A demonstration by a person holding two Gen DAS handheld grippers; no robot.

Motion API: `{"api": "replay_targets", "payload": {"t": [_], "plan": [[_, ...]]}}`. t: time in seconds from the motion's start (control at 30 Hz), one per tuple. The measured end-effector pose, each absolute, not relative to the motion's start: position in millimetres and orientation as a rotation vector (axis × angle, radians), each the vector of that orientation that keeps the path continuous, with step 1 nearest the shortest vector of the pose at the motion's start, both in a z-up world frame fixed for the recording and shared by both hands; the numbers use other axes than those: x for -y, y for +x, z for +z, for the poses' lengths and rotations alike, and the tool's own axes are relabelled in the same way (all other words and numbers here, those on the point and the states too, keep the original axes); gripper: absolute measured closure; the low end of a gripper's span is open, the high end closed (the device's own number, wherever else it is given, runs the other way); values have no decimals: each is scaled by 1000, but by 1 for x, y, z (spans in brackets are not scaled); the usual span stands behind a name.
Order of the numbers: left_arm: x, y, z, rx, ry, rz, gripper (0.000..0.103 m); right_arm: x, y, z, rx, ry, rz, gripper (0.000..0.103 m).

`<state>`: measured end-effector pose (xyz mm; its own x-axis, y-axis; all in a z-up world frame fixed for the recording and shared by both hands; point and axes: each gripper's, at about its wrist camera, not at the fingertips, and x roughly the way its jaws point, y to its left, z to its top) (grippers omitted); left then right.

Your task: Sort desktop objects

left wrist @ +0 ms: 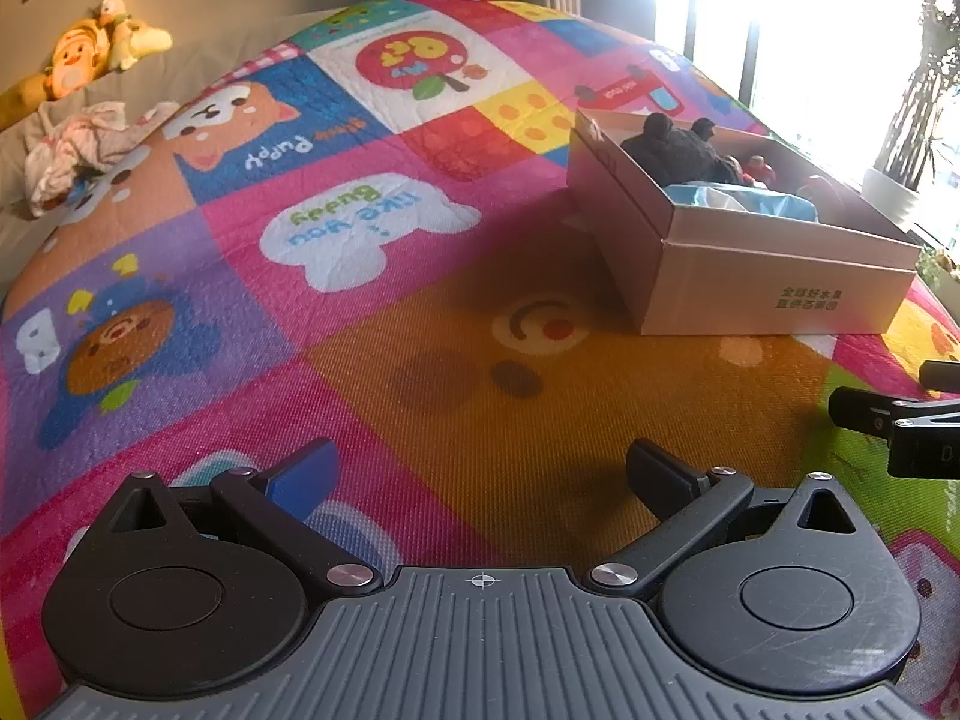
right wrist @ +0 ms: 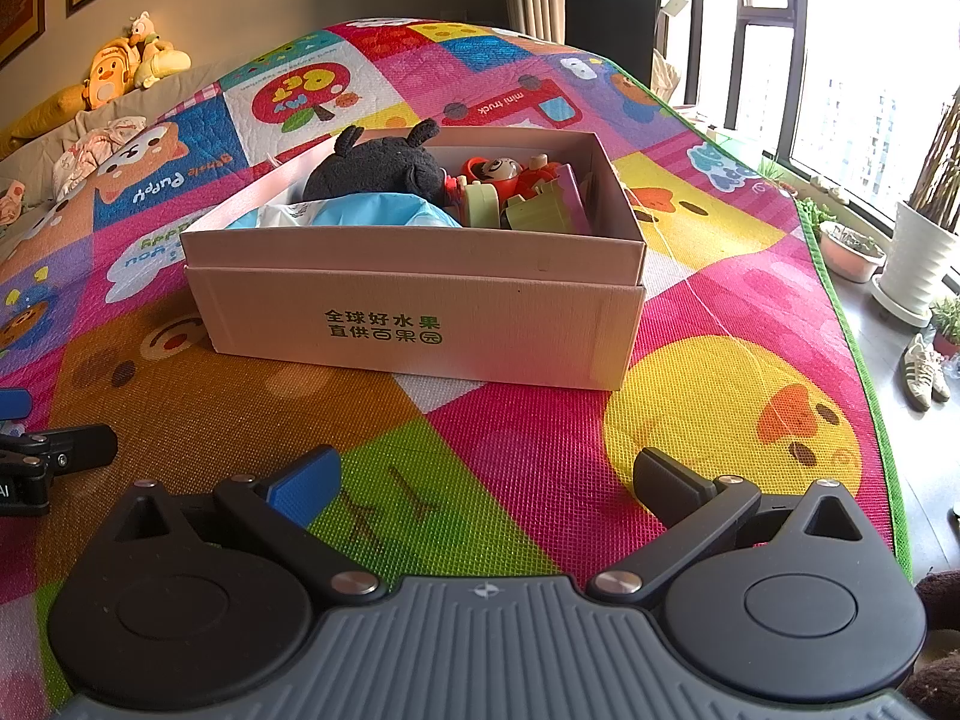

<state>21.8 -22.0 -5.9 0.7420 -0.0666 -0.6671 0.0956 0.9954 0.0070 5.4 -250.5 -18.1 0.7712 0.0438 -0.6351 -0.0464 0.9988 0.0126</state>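
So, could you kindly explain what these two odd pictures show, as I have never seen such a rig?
Each picture comes from a camera on a hand-held two-finger gripper, looking along its fingers. The left gripper and right gripper are both open and hold nothing. Below lies a colourful cartoon play mat. On it stands an open cardboard box containing a dark plush toy, a crumpled blue plastic bag and small plastic toys.
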Motion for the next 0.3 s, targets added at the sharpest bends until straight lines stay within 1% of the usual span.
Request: {"api": "replay_targets", "payload": {"t": [0.3], "plan": [[20,22,-5,-727,27,-100,0,250,6,-18,-688,-4,49,0]]}}
